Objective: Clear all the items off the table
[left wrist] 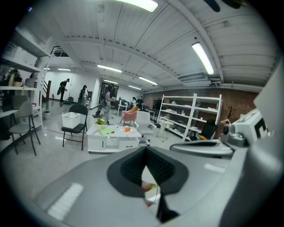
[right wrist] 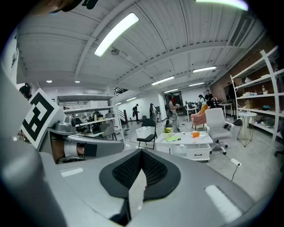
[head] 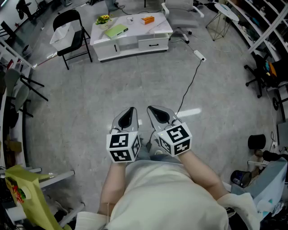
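A low white table (head: 158,29) stands far ahead across the grey floor. On it are a pot of yellow flowers (head: 103,19), a green folder (head: 116,30), an orange box (head: 147,19) and a few small white bits. My left gripper (head: 130,112) and right gripper (head: 153,110) are held side by side close to my body, well short of the table, both shut with nothing between the jaws. The left gripper view shows the table (left wrist: 102,142) and green folder (left wrist: 106,130) beyond its shut tips (left wrist: 145,150). In the right gripper view the table (right wrist: 195,150) lies past the shut tips (right wrist: 141,153).
Left of the table, a black folding chair (head: 67,31) carries a white bin. A grey office chair (head: 180,13) stands at the table's right. A power strip (head: 199,55) with a black cable lies on the floor ahead. Shelving lines the right side; a yellow-green bag (head: 27,188) sits near left.
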Demonstrator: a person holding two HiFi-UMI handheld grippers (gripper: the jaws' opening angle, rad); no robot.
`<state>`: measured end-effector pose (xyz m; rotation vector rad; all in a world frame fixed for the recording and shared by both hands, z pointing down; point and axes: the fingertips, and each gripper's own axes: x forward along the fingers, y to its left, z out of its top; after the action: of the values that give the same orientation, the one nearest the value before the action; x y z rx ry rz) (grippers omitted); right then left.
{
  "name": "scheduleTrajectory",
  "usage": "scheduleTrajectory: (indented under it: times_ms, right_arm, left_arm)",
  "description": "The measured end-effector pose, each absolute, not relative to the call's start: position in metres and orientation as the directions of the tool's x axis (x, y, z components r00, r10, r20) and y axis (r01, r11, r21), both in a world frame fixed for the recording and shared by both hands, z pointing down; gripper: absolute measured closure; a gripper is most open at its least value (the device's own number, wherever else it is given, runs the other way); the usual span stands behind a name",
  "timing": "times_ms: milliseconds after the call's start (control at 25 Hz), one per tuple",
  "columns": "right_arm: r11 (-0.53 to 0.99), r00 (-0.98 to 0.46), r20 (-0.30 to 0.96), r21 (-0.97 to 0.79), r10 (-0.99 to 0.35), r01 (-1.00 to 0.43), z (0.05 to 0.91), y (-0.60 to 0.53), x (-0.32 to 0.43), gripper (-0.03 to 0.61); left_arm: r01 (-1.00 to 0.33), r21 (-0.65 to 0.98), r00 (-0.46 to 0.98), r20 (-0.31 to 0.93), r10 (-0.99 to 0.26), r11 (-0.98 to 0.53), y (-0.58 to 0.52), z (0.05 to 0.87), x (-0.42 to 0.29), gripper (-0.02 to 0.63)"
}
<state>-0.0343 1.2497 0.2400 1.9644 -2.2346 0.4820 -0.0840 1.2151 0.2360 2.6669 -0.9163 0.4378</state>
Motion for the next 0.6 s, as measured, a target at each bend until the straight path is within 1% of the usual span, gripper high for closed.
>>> scheduleTrajectory:
  times_ms: [360,520,600]
  right_arm:
    - [0.092,-0.137,0.308,-0.156,-0.942,-0.983,0.236,1.226,-0.023,0.581]
    - [0.124,-0.195,0.275,-0.257,-0.941,-0.959,0.235,1.208,-0.024,0.581]
    - [0.138,-0.213,0.274,-0.270,-0.938,-0.953,0.234,1.198,-0.023,0.581]
  left_arm:
    - [-0.646,0.190,0.744,0.375,-0.553,-0.739,1.191,0.233,-0.078,0.604]
    - [-0.648,0.188,0.741,0.383,-0.552,-0.739,1.175,0.233,-0.076,0.604]
    - [-0.645,0.183,0.741,0.385,-0.549,-0.742,1.165,0.232,-0.074,0.604]
